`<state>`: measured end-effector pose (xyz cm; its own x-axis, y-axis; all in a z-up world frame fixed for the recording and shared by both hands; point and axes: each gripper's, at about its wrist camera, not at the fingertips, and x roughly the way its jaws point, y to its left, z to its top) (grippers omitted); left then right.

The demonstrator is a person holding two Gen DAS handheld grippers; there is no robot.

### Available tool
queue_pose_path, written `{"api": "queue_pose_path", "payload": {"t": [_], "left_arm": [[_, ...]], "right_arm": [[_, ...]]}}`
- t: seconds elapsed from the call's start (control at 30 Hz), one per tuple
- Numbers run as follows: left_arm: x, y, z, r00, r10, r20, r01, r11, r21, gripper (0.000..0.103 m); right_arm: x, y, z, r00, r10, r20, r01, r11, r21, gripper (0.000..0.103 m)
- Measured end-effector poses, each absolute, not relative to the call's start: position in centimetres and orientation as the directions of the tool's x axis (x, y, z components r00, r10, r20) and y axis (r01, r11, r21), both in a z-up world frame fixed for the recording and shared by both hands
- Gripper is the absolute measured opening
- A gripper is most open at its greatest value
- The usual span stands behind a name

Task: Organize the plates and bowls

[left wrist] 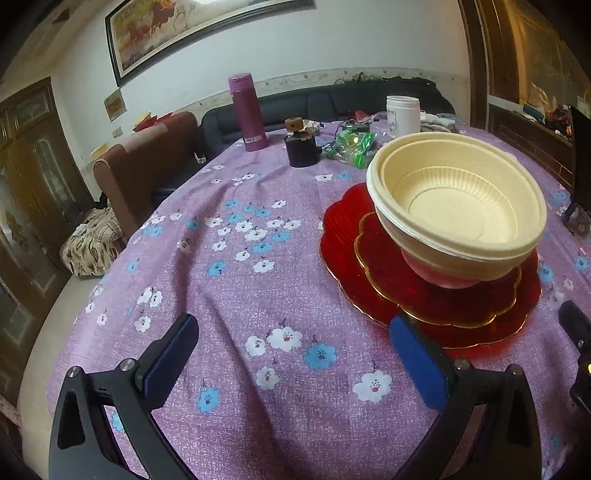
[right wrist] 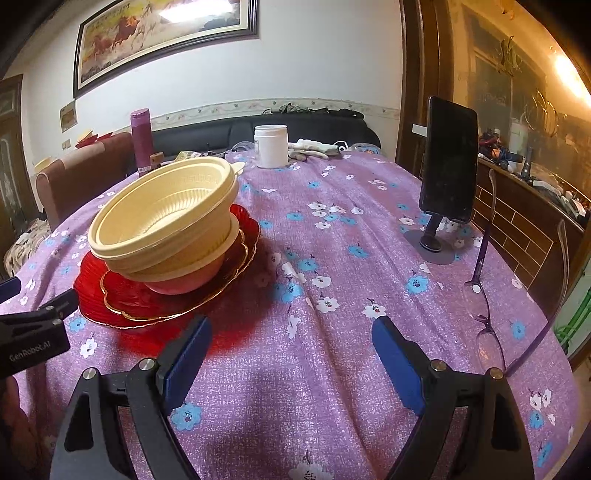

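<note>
- The tableware already sits in one stack: cream plastic bowls (left wrist: 458, 206) nested over a pink bowl (left wrist: 439, 271), on a small gold-rimmed red plate (left wrist: 391, 273) atop a larger red plate (left wrist: 340, 236), right of centre on the worktop (left wrist: 236, 280).
- The stacking looks nearly or fully done; any next move would likely mean straightening the tilted bowls.
- The left hand-held gripper (left wrist: 295, 365) hangs released and empty beside the plates.
- The right hand-held gripper (right wrist: 291, 365) is released too, holding nothing.
- A purple floral cloth covers the worktop, which also carries a magenta flask (left wrist: 246, 110), a white jar (right wrist: 270, 146), a phone on a stand (right wrist: 448, 162) and spectacles (right wrist: 487, 325).
- Behind are a dark sofa (left wrist: 332, 99) and a horse painting (right wrist: 162, 33).
</note>
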<state>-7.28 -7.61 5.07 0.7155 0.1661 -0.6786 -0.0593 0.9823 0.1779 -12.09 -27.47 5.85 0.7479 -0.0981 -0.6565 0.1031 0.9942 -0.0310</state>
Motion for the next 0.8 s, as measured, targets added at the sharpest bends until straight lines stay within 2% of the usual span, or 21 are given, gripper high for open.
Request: {"api": "queue_pose_path", "payload": {"t": [0.8], "left_arm": [[-7.19, -7.62, 5.03, 0.716, 0.147, -0.683, -0.041, 0.985, 0.170, 0.103]], "right_arm": [[-12.14, -26.91, 5.95, 0.745, -0.142, -0.652, 0.119, 0.990, -0.080, 0.091]]}}
